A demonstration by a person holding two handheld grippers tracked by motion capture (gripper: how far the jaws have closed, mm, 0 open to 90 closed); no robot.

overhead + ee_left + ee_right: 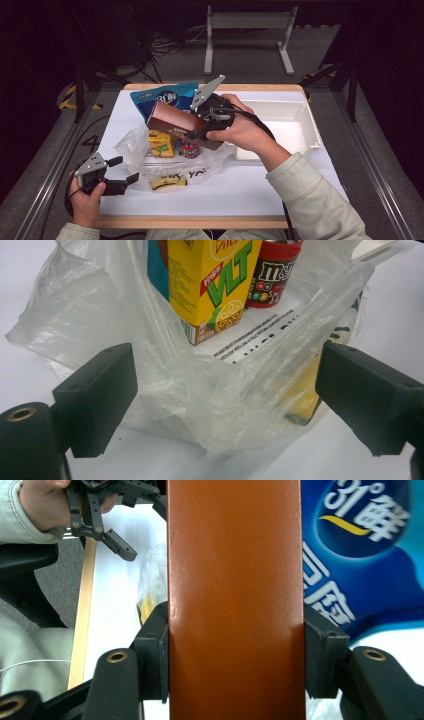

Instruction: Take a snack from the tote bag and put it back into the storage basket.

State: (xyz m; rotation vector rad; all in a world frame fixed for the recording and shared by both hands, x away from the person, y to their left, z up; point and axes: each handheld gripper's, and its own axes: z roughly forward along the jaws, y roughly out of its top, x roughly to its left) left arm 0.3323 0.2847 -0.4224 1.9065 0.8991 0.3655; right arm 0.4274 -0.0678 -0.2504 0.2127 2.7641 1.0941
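My right gripper (197, 127) is shut on a long reddish-brown box (172, 122), held above the table over a clear plastic bag (135, 150). In the right gripper view its pads (155, 655) press both sides of the box (235, 580). In the bag stand a yellow VLT drink carton (161, 143) and a red m&m's can (190, 148). My left gripper (126, 170) stands open near the table's front left corner. It faces the bag's rim (200, 405), with the carton (210, 285) and the can (270, 275) behind it. Nothing is pinched between its jaws.
A blue snack pouch (162, 95) lies at the back of the table, behind the box. A white tray (310, 125) sits at the right. A small yellow packet (169, 183) lies in the bag's front edge. The wooden table edge (190, 221) runs along the front.
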